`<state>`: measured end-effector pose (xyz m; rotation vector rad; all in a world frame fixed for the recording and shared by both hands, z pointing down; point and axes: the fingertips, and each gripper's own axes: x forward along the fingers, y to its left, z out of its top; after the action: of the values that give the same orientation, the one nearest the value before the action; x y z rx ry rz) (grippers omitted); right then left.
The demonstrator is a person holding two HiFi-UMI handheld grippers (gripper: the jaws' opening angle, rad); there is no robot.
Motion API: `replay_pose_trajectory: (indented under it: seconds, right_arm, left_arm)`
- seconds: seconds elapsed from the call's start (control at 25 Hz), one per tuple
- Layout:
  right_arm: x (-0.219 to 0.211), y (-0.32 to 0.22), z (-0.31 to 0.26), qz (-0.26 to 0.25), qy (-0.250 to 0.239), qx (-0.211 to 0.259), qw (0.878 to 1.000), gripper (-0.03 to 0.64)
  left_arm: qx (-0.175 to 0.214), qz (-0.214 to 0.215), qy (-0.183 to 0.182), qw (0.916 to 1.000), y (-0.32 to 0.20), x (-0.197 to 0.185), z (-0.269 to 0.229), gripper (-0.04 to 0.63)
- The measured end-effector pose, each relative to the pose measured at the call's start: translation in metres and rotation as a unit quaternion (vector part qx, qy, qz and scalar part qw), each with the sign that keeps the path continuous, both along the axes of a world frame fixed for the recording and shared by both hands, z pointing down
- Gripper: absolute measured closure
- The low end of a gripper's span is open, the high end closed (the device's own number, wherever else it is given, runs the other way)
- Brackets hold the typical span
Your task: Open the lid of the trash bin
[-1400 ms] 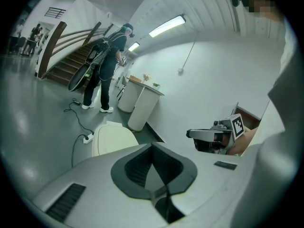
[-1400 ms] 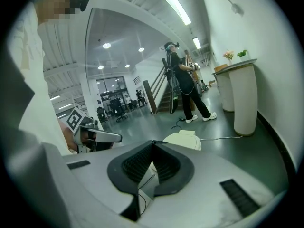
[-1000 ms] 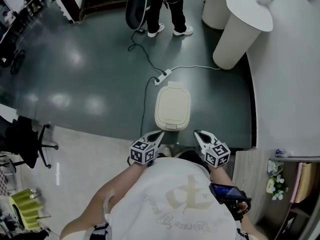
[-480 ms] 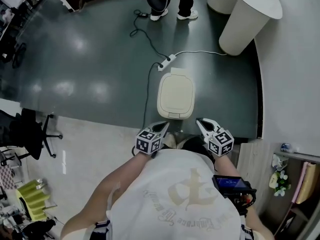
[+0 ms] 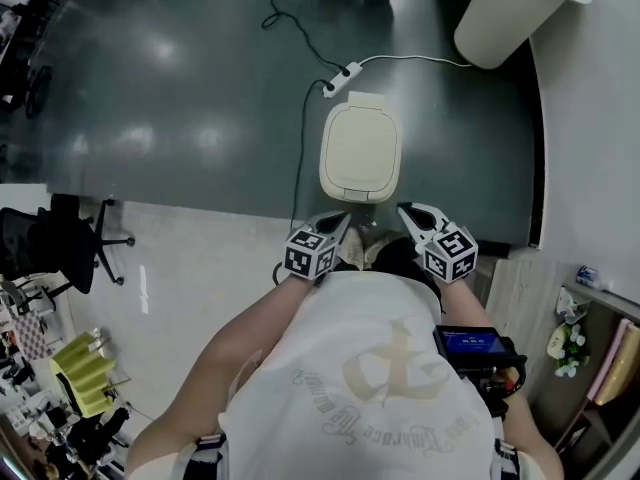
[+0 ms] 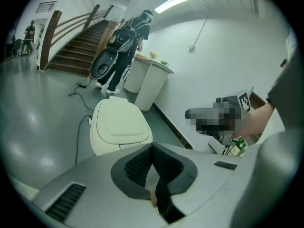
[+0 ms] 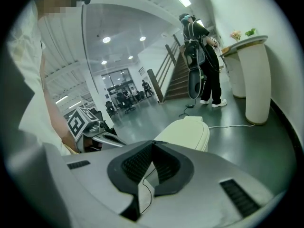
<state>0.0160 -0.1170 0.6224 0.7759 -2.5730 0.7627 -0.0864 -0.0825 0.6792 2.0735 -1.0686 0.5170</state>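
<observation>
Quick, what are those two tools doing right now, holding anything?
Left tool: closed, holding nothing.
Right tool: closed, holding nothing.

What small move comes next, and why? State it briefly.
Probably reach the right gripper forward and down to the near edge of the cream rounded plastic trash bin. Its lid lies shut, and both that gripper and the left gripper hang short of it, jaws together, holding nothing.

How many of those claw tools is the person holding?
2. The left gripper points toward the trash bin from the left, the right gripper from the right. No others show.
</observation>
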Motion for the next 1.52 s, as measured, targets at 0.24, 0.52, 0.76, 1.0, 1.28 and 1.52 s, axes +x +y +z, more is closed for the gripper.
replay_pose_trajectory:
  seconds: [0.24, 0.52, 0.76, 1.0, 1.28, 1.52]
  right_arm:
    - [0.004, -0.004, 0.009, -0.004, 0.001, -0.012, 1.0, 0.614]
    - [0.018, -0.033, 0.036, -0.007, 0.002, -0.03, 1.0, 0.614]
    - [0.02, -0.041, 0.043, -0.009, 0.004, -0.042, 0.999, 0.614]
    - [0.022, -0.043, 0.045, -0.006, 0.006, -0.051, 0.999, 0.614]
    - [0.02, -0.047, 0.042, -0.011, 0.007, -0.051, 0.999, 0.614]
    - [0.011, -0.048, 0.04, -0.026, 0.004, -0.052, 0.998, 0.615]
  left_arm:
    - [-0.022, -0.007, -0.011, 0.9997, -0.013, 0.012, 0.024, 0.581]
    - [-0.046, -0.022, -0.041, 0.9979, -0.052, 0.025, 0.061, 0.581]
    - [-0.066, -0.032, -0.066, 0.9951, -0.064, 0.024, 0.081, 0.581]
    - [-0.085, -0.04, -0.089, 0.9916, -0.062, 0.018, 0.095, 0.581]
    - [-0.093, -0.044, -0.101, 0.9896, -0.056, 0.013, 0.094, 0.581]
    - [-0.093, -0.049, -0.091, 0.9903, -0.05, 0.014, 0.091, 0.581]
